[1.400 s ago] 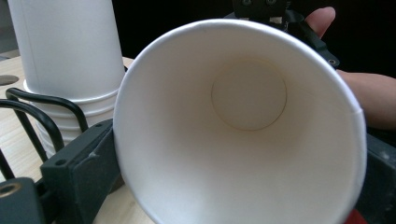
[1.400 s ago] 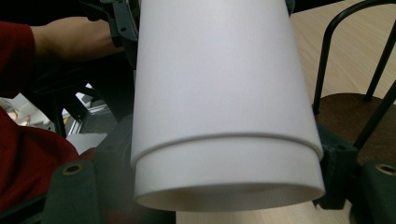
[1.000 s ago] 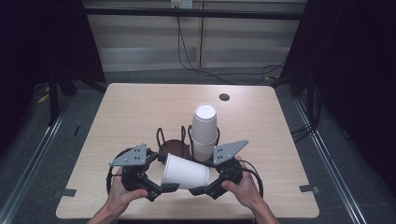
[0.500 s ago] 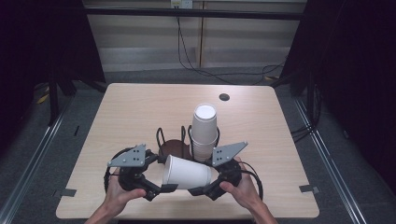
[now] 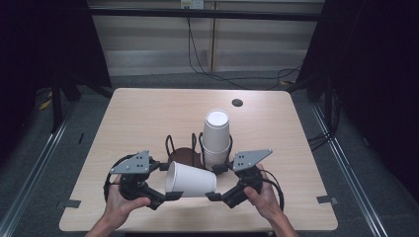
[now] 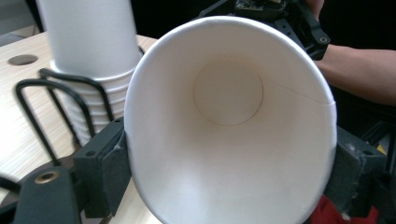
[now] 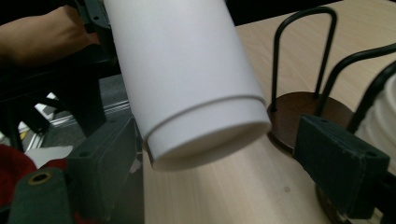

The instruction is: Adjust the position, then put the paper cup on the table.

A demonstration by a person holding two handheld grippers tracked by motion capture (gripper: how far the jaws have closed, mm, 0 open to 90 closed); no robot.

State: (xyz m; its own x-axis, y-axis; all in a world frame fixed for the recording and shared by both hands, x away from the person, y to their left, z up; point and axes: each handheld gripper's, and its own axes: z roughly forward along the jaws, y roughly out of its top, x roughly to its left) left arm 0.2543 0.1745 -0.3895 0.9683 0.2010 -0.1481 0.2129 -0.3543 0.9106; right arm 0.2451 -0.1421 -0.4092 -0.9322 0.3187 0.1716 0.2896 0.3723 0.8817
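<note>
Item 1: white paper cup point(image 5: 191, 178), lying on its side in the air just in front of the black wire cup rack point(image 5: 184, 148), mouth toward my left gripper point(image 5: 168, 196), base toward my right gripper point(image 5: 212, 196). In the left gripper view I look straight into the cup's open mouth point(image 6: 229, 135), down to its round bottom.

Item 2: left gripper, black two-jaw tool in my left hand point(image 5: 121, 205), to the near left of the rack. Its pads press on both sides of the cup's rim, so I read it as clamped on the cup at a middling width.

Item 3: right gripper, matching black tool in my right hand point(image 5: 264, 197), to the near right of the rack. Its jaws have just been opening and now stand wide. In the right gripper view the cup's base point(image 7: 205, 135) sits between them, with a clear gap to the right-hand pad; whether the left-hand pad touches I cannot tell.

Item 4: black wire cup rack on a round dark brown base, standing on the pale wooden table point(image 5: 148, 113). Its left bay is behind the held cup.

Item 5: tall stack of white paper cups point(image 5: 216, 138), upright in the rack's right bay
</note>
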